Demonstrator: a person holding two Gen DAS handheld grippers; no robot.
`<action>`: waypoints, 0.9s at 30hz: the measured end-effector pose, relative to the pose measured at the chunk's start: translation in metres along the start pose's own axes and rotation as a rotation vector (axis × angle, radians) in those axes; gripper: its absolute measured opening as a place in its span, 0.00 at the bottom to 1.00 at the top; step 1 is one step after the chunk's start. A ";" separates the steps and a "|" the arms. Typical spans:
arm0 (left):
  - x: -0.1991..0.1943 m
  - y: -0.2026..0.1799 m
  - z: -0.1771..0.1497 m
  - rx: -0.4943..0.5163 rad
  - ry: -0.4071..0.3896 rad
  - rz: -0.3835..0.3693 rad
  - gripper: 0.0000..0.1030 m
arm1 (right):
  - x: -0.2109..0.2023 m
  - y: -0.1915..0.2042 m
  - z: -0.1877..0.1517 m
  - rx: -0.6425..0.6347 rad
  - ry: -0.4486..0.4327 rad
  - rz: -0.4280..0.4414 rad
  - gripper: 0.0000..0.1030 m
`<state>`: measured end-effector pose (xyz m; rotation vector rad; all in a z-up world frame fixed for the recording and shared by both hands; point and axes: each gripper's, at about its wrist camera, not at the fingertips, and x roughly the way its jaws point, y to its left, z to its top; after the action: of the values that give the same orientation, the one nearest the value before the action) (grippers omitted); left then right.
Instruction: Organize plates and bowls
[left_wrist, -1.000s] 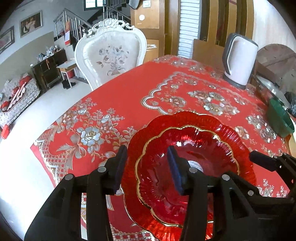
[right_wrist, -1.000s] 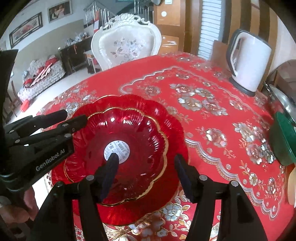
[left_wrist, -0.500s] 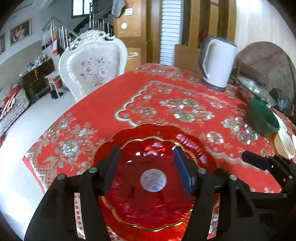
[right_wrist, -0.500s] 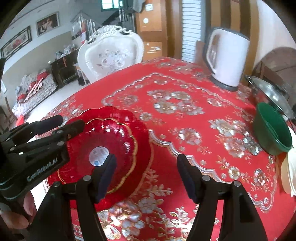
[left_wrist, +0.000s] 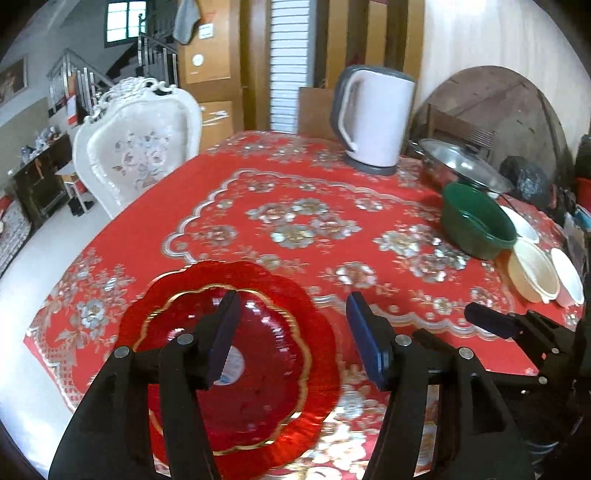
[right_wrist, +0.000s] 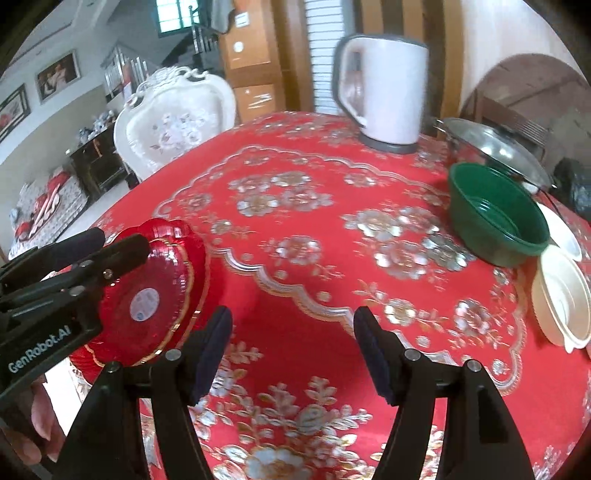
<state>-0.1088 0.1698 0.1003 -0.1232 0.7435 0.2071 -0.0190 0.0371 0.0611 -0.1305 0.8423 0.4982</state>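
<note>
A scalloped red glass dish (left_wrist: 273, 373) with a gold rim rests in a wider red plate (left_wrist: 321, 332) at the near left of the red floral tablecloth (left_wrist: 207, 184). My left gripper (left_wrist: 293, 332) hovers open above the stack's right side, nothing between its fingers. In the right wrist view the same red dish (right_wrist: 170, 280) lies at the left under the left gripper (right_wrist: 92, 251). My right gripper (right_wrist: 293, 350) stands open over bare cloth. A green bowl (left_wrist: 476, 225) (right_wrist: 495, 218) and nested cream bowls (left_wrist: 532, 273) (right_wrist: 561, 299) sit at the right.
A white electric kettle (left_wrist: 373, 118) stands at the far side of the table, with a lidded steel pan (left_wrist: 461, 166) to its right. A white carved chair (left_wrist: 136, 155) stands at the far left edge. Part of a hand (right_wrist: 33, 424) shows at the lower left.
Both grippers have pulled off the red dish's rim and swung right, and their jaws have widened. The green and cream bowls have come into view. The red stack stays on the cloth.
</note>
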 end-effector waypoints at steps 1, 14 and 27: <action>0.000 -0.004 0.001 0.003 0.003 -0.010 0.58 | -0.002 -0.005 -0.001 0.012 -0.003 -0.005 0.67; 0.016 -0.069 0.017 0.073 0.043 -0.113 0.58 | -0.020 -0.066 -0.008 0.111 -0.014 -0.080 0.68; 0.044 -0.129 0.058 0.124 0.052 -0.165 0.58 | -0.037 -0.131 0.011 0.187 -0.044 -0.167 0.68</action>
<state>-0.0096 0.0609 0.1173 -0.0721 0.7917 0.0005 0.0300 -0.0886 0.0849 -0.0180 0.8231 0.2629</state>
